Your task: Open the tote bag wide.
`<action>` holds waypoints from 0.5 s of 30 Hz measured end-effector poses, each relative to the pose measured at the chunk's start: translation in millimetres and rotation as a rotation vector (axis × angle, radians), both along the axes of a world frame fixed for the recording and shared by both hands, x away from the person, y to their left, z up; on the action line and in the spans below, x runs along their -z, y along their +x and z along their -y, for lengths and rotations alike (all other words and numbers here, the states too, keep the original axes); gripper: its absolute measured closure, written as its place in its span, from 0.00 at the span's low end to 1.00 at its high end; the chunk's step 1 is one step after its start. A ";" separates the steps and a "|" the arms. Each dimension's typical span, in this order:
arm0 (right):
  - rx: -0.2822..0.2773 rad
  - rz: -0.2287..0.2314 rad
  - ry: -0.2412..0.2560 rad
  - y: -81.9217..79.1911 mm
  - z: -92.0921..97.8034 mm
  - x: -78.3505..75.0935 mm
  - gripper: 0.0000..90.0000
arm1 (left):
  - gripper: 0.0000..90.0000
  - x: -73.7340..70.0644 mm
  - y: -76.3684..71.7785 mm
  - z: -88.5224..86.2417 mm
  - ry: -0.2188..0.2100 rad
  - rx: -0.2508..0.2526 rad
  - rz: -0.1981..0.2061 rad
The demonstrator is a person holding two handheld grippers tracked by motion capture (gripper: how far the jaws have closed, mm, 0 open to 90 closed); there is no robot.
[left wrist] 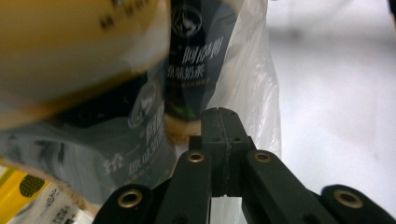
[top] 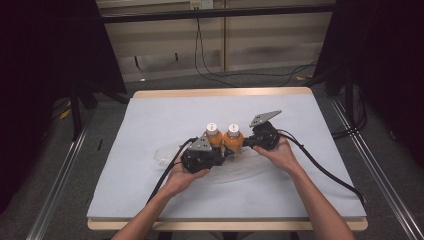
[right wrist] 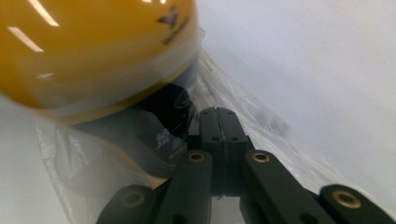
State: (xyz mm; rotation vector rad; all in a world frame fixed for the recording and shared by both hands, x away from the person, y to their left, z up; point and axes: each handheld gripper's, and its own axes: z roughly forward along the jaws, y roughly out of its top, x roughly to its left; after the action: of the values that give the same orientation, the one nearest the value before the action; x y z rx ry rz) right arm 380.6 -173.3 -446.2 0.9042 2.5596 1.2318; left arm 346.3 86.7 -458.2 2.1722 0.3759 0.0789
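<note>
both grippers sit at mid-table, just ahead of the person's hands: the left gripper (top: 220, 153) and the right gripper (top: 246, 143) each have their jaws pressed together on the thin film of a clear plastic bag (top: 235, 170), one at either side of its mouth. the bag is soft, slack and slippery, so i judge it will crumple and slide unless it is pinched at the rim, as it is now. past the jaws, two bottles (top: 224, 137) with orange bodies and white caps stand side by side, touching; they look rigid and fairly heavy for such film. in the left gripper view their dark labels (left wrist: 194, 60) seem to lie behind the plastic, so they are probably inside the bag, on the pale cloth (top: 150, 125) beyond.
</note>
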 end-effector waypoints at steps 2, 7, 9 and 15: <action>0.004 -0.009 -0.001 3.5 -1.5 3.0 1.00 | 1.00 -1.4 -0.4 -0.4 -0.001 -0.008 0.010; 0.004 -0.036 0.002 9.6 -5.3 11.6 1.00 | 1.00 -6.2 -0.6 -1.5 -0.008 -0.006 0.024; 0.003 -0.045 -0.002 11.8 -6.4 15.1 1.00 | 1.00 -1.4 -0.1 0.7 0.000 -0.005 0.019; 0.012 -0.074 0.000 18.4 -8.3 25.7 1.00 | 1.00 10.6 -4.5 5.8 0.072 -0.022 0.033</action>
State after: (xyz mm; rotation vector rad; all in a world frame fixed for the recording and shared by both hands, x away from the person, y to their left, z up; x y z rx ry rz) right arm 399.1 -164.9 -471.9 0.9812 2.6063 1.2171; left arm 341.8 80.9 -468.8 2.2349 0.3833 0.1419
